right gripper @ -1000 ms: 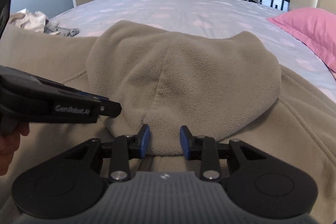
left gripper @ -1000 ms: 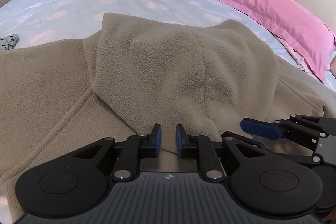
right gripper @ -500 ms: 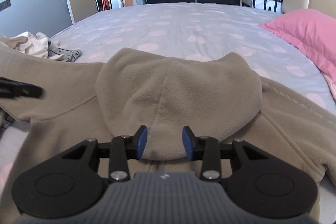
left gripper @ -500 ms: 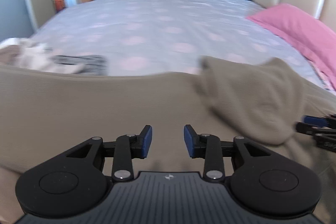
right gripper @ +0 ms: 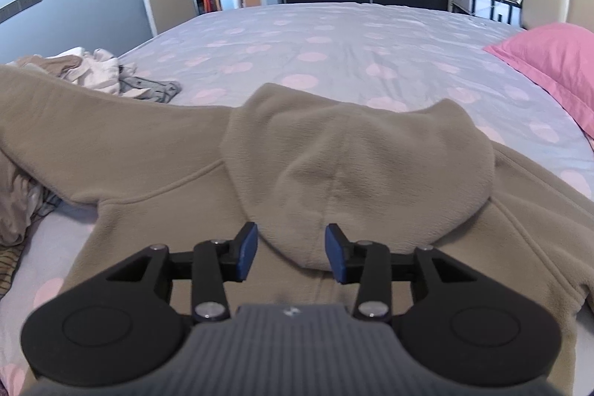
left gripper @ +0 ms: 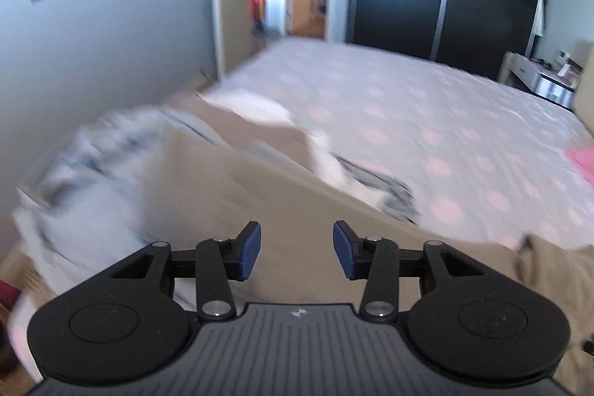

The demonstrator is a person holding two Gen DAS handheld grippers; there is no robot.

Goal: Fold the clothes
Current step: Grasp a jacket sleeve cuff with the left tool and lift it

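Left wrist view: the left claw point(left gripper: 296, 255) is opening, nothing between its jaws; the beige fleece hoodie point(left gripper: 282, 210) fills the lower middle (blurred).

Right wrist view: the right claw point(right gripper: 289, 253), also opening and empty, hovers over the hood point(right gripper: 352, 166) at centre on the bed point(right gripper: 334, 36). The fleece looks soft, limp and light; I would pinch a sleeve edge point(right gripper: 74, 114).

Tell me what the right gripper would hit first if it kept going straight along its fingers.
Most likely the hood of the beige fleece hoodie, lying flat just ahead of the right gripper; its opening jaws hold nothing.
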